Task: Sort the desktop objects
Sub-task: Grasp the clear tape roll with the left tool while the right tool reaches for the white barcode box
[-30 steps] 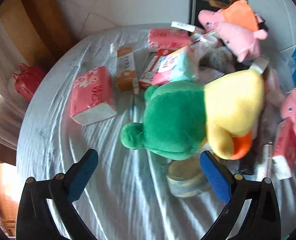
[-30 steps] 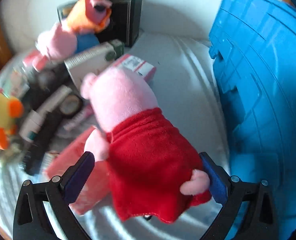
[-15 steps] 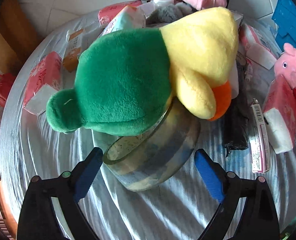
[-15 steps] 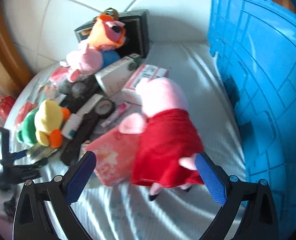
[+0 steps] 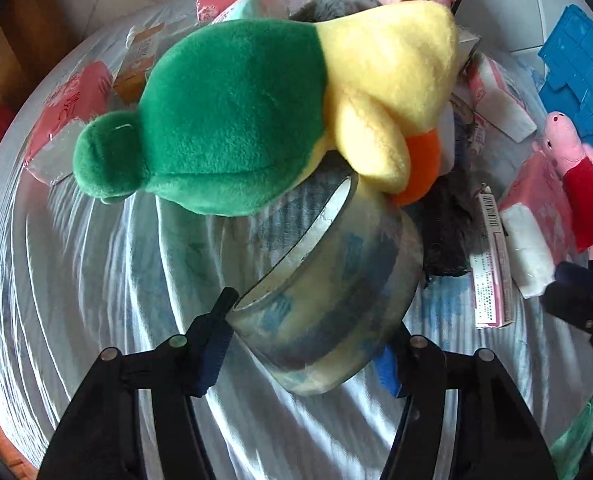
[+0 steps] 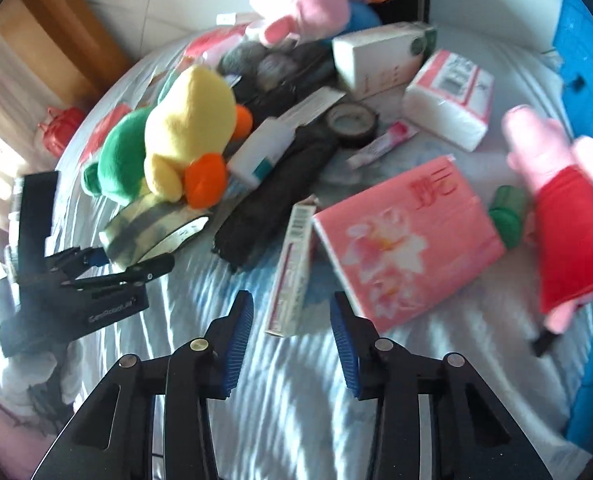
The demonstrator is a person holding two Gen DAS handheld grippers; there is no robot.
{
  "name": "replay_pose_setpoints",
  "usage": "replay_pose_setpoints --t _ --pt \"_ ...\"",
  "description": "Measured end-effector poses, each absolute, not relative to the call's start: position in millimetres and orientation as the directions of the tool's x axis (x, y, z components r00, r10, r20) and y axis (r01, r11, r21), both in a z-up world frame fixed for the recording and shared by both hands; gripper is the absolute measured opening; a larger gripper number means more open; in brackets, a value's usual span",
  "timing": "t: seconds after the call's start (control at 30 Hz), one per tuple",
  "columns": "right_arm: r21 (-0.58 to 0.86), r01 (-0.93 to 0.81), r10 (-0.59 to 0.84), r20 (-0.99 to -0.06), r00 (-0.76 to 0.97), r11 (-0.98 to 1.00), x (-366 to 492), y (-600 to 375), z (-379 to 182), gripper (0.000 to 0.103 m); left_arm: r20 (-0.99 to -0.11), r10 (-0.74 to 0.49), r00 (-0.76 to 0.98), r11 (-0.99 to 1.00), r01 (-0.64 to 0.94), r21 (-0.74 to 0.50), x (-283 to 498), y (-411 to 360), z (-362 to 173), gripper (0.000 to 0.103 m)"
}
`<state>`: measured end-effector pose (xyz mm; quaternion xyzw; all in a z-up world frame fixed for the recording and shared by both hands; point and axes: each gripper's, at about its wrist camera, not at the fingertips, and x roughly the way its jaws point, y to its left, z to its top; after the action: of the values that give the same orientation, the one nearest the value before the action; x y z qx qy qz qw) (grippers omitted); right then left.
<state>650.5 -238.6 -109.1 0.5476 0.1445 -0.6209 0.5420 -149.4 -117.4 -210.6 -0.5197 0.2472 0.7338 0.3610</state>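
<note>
Table (image 6: 304, 420) in pale rumpled cloth, left jaws closing on tape roll (image 5: 328, 312), right jaws narrowing, empty.

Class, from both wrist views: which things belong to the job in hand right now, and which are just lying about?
In hand: left gripper, jaws just closing, pads on the tape roll; green-and-yellow plush duck leaning on it; right gripper, jaws just closing, slim box between them, ungripped.
Lying about: pink tissue pack, pig plush in red dress, black bundle, blue crate.
</note>
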Motion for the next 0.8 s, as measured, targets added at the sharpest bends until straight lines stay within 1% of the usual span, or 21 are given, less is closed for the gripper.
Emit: replay_pose_setpoints --t 0.07,0.23,0.37,0.4,0.43,0.47,0.57,0.63,0.7,0.73,0.77,0.8 --pt "0.435 0.819 -0.501 -0.838 0.215 -0.375 654.9 -246.3 -120.0 0.04 -0.938 0.286 -0.198 -0.608 -0.794 -0.018 -143.7 -116.1 -207.6 0.057" --pt "0.39 0.825 -0.452 -0.872 0.188 -0.409 659.2 -264.7 -141.6 0.04 -0.939 0.283 -0.194 -0.549 -0.836 0.007 -124.5 -107.2 -208.8 0.057" --pt "0.366 0.827 -0.426 -0.888 0.173 -0.427 662.0 -267.4 -151.8 0.04 -0.922 0.298 -0.246 -0.512 -0.857 0.063 -107.7 -105.0 -198.5 0.058" --pt "0.368 0.825 -0.426 -0.888 0.174 -0.43 662.0 -266.2 -152.9 0.04 -0.919 0.301 -0.256 -0.504 -0.861 0.074 -105.7 -102.9 -196.8 0.058" --pt "0.369 0.824 -0.428 -0.887 0.174 -0.43 662.0 -265.1 -153.3 0.04 -0.918 0.305 -0.255 -0.494 -0.866 0.076 -109.7 -101.6 -196.4 0.061" --pt "0.367 0.823 -0.428 -0.888 0.171 -0.433 662.0 -264.3 -153.3 0.043 -0.921 0.3 -0.248 -0.485 -0.871 0.077 -109.6 -98.6 -197.9 0.065" --pt "0.364 0.823 -0.429 -0.888 0.165 -0.437 663.3 -264.0 -153.3 0.053 -0.93 0.286 -0.232 -0.457 -0.886 0.08 -107.7 -85.0 -207.3 0.066" --pt "0.342 0.826 -0.421 -0.896 0.143 -0.449 663.9 -263.9 -154.5 0.052 -0.935 0.283 -0.213 -0.448 -0.891 0.067 -109.5 -88.9 -211.0 0.066" --pt "0.338 0.824 -0.419 -0.898 0.136 -0.455 662.5 -262.6 -157.3 0.048 -0.941 0.295 -0.164 -0.447 -0.895 0.016 -110.1 -89.5 -214.1 0.048" --pt "0.343 0.821 -0.422 -0.896 0.14 -0.456 662.2 -261.6 -157.8 0.034 -0.942 0.298 -0.153 -0.446 -0.895 0.004 -109.4 -90.0 -213.7 0.039" --pt "0.35 0.823 -0.426 -0.893 0.148 -0.448 662.7 -260.7 -157.9 0.018 -0.94 0.299 -0.163 -0.445 -0.895 0.013 -107.5 -90.2 -212.1 0.033" --pt "0.359 0.822 -0.428 -0.89 0.158 -0.443 663.4 -259.6 -158.0 0.018 -0.937 0.299 -0.179 -0.446 -0.895 0.029 -106.0 -90.9 -209.7 0.033"
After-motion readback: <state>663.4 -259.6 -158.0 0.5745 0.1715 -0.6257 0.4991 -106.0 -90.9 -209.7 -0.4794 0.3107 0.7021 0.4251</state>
